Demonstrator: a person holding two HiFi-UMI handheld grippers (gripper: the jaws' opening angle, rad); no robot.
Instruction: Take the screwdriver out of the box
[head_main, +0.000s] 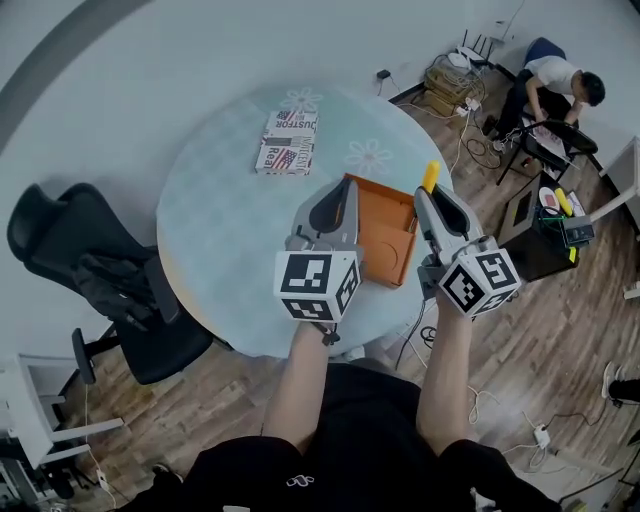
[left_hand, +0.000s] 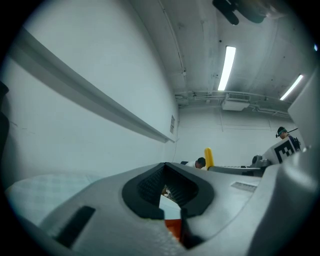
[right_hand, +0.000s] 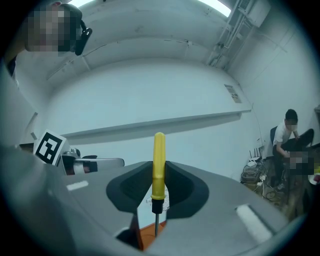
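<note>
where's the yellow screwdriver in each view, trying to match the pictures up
Head view: the yellow-handled screwdriver pokes out past the right gripper, right of centre.
Left gripper view: its handle stands right of centre, in the background.
Right gripper view: the screwdriver is dead centre, upright, clamped between the jaws.
Shared landmark: the orange cardboard box, lower than the screwdriver in all three.
</note>
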